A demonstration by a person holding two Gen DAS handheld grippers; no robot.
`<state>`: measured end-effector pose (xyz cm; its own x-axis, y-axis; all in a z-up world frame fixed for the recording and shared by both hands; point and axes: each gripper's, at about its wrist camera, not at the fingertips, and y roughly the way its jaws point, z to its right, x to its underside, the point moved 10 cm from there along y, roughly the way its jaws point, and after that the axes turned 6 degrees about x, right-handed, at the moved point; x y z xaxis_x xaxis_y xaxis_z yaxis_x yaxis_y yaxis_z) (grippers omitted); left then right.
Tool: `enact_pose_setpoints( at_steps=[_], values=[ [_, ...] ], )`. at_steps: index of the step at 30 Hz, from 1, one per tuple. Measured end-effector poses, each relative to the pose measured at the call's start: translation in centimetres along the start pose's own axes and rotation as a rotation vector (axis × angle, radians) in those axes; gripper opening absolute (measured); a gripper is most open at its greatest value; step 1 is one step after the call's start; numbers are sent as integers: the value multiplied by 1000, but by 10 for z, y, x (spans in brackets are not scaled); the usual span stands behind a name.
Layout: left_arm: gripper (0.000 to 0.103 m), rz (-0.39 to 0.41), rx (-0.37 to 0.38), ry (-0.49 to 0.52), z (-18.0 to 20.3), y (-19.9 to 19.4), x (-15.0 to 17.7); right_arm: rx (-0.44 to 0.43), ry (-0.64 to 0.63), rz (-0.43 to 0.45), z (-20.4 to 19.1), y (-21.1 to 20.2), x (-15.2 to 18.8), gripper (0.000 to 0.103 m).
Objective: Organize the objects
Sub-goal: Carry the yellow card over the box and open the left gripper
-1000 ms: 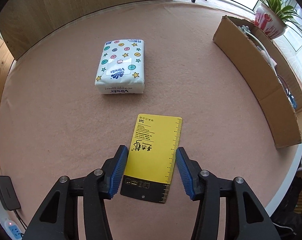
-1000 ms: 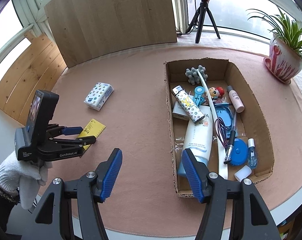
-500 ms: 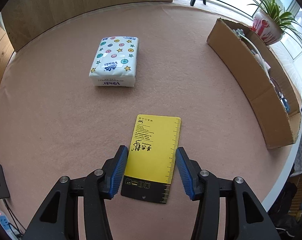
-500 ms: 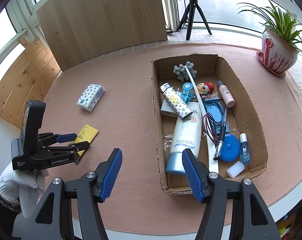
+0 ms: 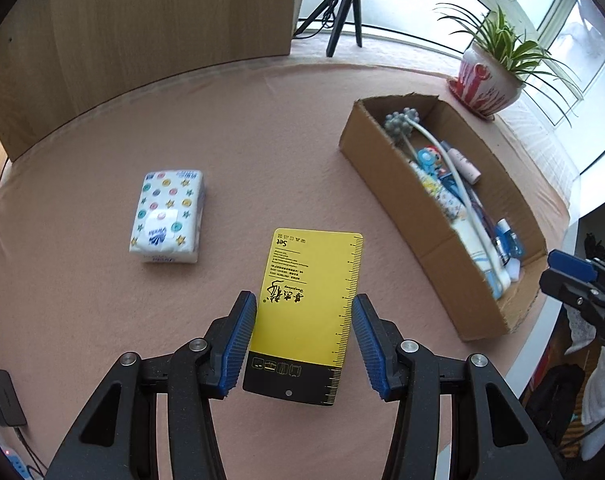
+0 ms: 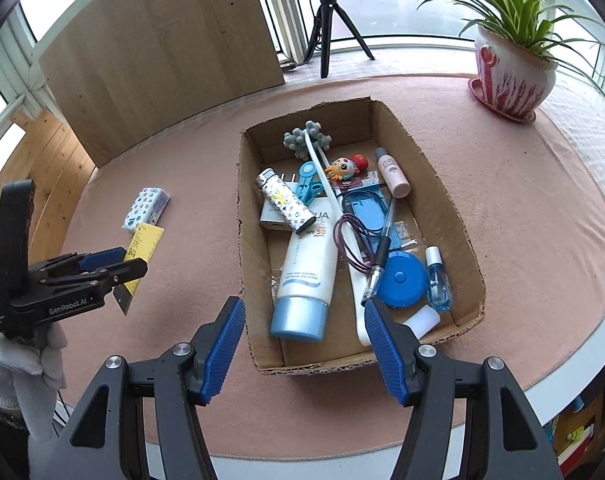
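Pinching the yellow card (image 5: 308, 312) by its long edges, your left tongs (image 5: 302, 344) hold it above the desk (image 5: 262, 140); it's thin, light, bendy, so squeeze gently. Right tongs (image 6: 304, 346) gape empty over the box (image 6: 458, 216).

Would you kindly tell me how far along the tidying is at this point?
Done: the cardboard box already holds many items, such as the sunscreen tube. In hand: the left gripper has its jaws on the yellow card, lifted off the table. Left: the tissue pack lies outside the box; the right gripper is open and empty.
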<state>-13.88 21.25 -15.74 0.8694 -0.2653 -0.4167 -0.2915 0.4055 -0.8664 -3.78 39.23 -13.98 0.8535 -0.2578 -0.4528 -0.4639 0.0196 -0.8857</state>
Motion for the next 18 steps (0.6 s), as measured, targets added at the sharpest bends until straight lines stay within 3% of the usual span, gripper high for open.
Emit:
enact_pose_setpoints(
  at_steps=[9, 18],
  values=[
    [53, 32, 64, 120, 70, 5, -49, 17, 71, 5, 36, -9, 3, 58],
    [53, 16, 118, 201, 138, 41, -81, 63, 110, 16, 72, -17, 9, 58]
  ],
)
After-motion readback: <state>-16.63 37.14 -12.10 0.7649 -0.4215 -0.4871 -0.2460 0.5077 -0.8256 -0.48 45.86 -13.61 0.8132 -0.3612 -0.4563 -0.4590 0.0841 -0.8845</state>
